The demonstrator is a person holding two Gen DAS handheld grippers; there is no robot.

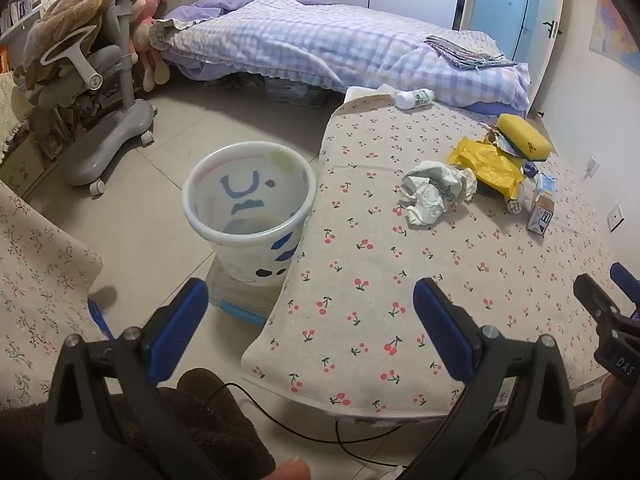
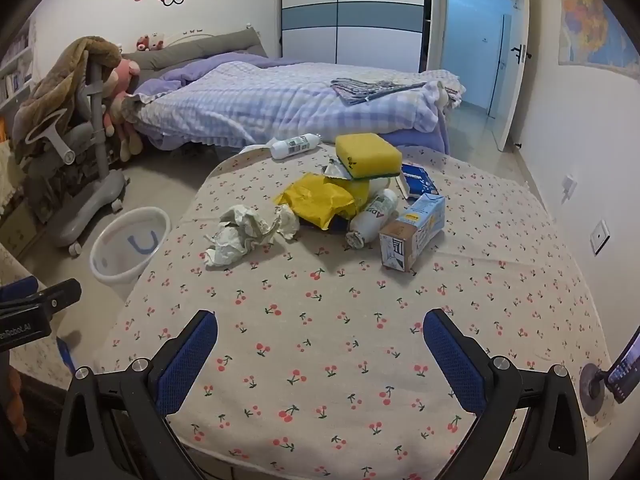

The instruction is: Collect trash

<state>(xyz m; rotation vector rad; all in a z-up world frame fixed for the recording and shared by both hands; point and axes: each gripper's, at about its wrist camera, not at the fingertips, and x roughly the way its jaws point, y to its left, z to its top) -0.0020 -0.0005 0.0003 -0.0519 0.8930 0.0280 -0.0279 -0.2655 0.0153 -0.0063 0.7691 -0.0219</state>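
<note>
A pile of trash lies on the cherry-print table (image 2: pixel 360 360): crumpled white paper (image 2: pixel 244 232), a yellow wrapper (image 2: pixel 316 200), a yellow sponge (image 2: pixel 368 154), a small carton (image 2: pixel 412 232), a lying white bottle (image 2: pixel 372 216) and a blue packet (image 2: pixel 418 178). A second white bottle (image 2: pixel 294 145) lies at the far edge. A white bin (image 1: pixel 248 208) stands on the floor left of the table; it also shows in the right wrist view (image 2: pixel 128 244). My left gripper (image 1: pixel 312 304) is open and empty over the table's left edge. My right gripper (image 2: pixel 320 340) is open and empty above the near table.
A bed (image 2: pixel 280 100) with a checked quilt stands behind the table. A grey wheeled chair (image 1: pixel 108 80) draped with a brown blanket stands left of the bin. A black cable (image 1: pixel 320 436) runs under the table's near edge. A phone on a mount (image 2: pixel 620 372) is at right.
</note>
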